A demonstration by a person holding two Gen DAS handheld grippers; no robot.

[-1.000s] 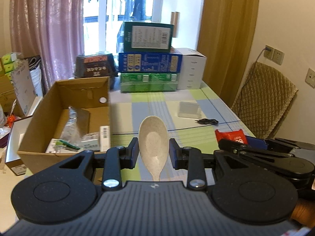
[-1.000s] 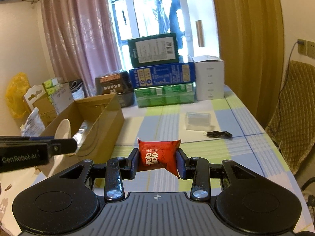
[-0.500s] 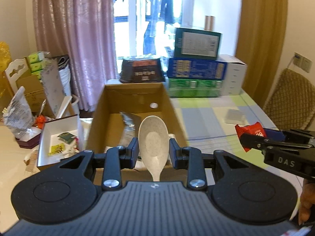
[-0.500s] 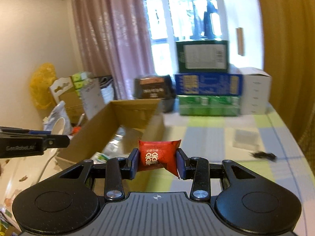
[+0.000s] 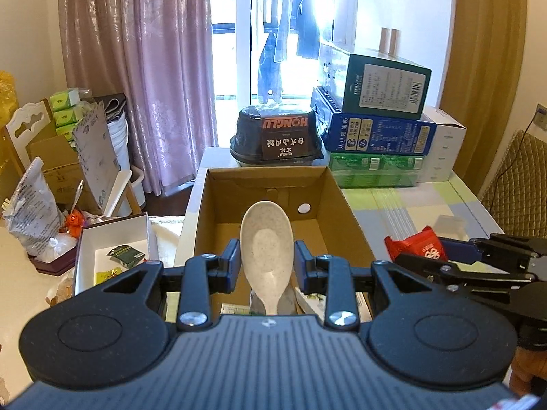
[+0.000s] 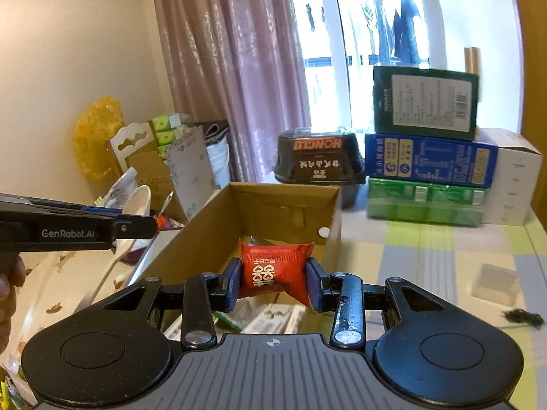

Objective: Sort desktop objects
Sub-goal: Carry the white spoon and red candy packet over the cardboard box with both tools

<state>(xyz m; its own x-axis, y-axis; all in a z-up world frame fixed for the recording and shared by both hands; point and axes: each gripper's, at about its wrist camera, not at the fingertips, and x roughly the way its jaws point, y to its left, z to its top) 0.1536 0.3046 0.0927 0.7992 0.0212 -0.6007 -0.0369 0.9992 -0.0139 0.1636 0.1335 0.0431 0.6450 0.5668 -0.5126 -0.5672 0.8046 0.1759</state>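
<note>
So my left gripper (image 5: 266, 266) was clamped on the spoon (image 5: 267, 249) and my right gripper (image 6: 272, 283) was pinching the red packet (image 6: 273, 270), both poised over the open box (image 5: 273, 184). Biggest risk, I figured: the two grippers sat close together and could've bumped, or the long spoon might've caught the rim.

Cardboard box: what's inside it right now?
Inside the cardboard box, a few flat packets and small cartons lie at the near end; the far floor looks bare. Both grippers and their loads cover the rest.
</note>
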